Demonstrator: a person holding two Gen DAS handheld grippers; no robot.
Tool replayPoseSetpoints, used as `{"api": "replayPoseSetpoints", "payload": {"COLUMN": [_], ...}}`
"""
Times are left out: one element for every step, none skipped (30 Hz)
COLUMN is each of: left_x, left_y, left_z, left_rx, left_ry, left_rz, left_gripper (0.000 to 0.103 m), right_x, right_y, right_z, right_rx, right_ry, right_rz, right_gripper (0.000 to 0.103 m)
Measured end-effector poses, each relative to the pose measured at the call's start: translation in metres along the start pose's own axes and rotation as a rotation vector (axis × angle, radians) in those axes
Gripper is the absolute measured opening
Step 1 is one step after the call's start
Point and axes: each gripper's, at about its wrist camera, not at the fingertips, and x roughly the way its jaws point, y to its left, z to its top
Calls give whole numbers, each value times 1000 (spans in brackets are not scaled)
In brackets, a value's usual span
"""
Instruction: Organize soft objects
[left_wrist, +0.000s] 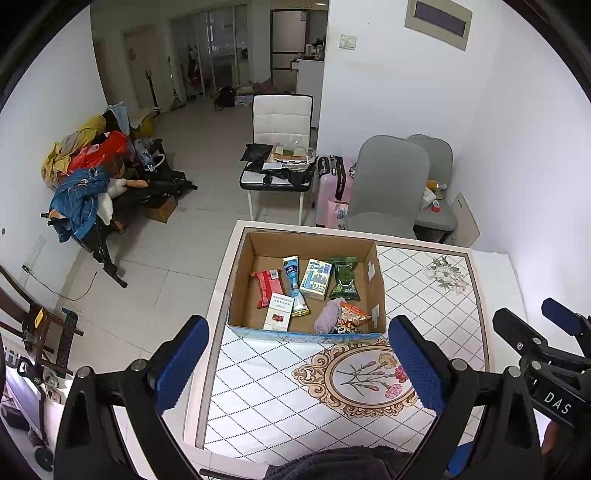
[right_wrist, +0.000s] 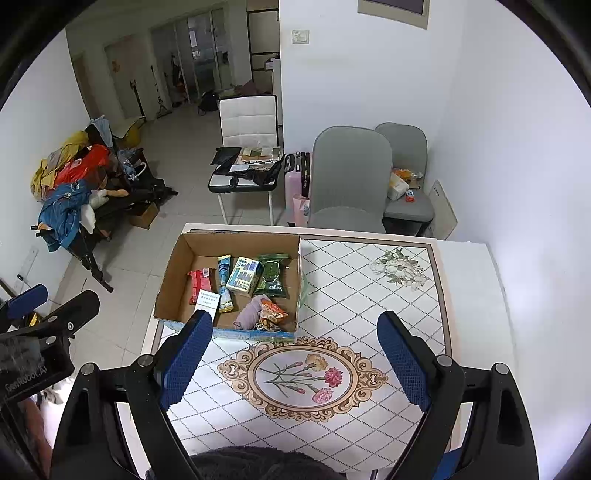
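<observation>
On the patterned white table (left_wrist: 436, 295) sits our open brown cardboard box (left_wrist: 376, 280), already gathering the soft lilac cloth roll (left_wrist: 327, 315) and packets. We hold the left gripper (left_wrist: 299, 373) and right gripper (right_wrist: 295, 365) back, jaws spread wide and empty, probably surveying the box.

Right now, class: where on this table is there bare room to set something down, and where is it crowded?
Free: the table right of the cardboard box, and its flower medallion between the open grippers. Crowded: the box's near-right corner, around the purple cloth.
</observation>
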Motion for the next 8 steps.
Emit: {"api": "replayPoseSetpoints", "payload": {"left_x": [0, -1, -2, -3, -3, -3, -4, -4], "left_y": [0, 0, 1, 1, 1, 1, 2, 2], "left_z": [0, 0, 0, -1, 0, 0, 0, 0], "left_rx": [0, 1, 2, 3, 3, 4, 3, 2], "left_ry": [-1, -2, -2, -4, -5, -6, -6, -5], "left_rz": [-1, -5, -6, -6, -6, -5, -6, -6], "left_gripper": [100, 100, 100, 100, 100, 100, 100, 100], "right_x": [-1, -1, -1, -2, -2, -2, -3, -3], "right_y": [0, 0, 0, -1, -1, -2, -2, -3], "right_z": [0, 0, 0, 0, 0, 0, 0, 0], "right_rx": [-1, -1, 1, 1, 2, 2, 4, 4], "right_ry": [-1, -2, -2, -5, -8, -8, -7, -8], "right_rz": [0, -1, -2, -3, -6, -7, -6, -7], "right_gripper": [93, 93, 93, 93, 93, 93, 93, 93]}}
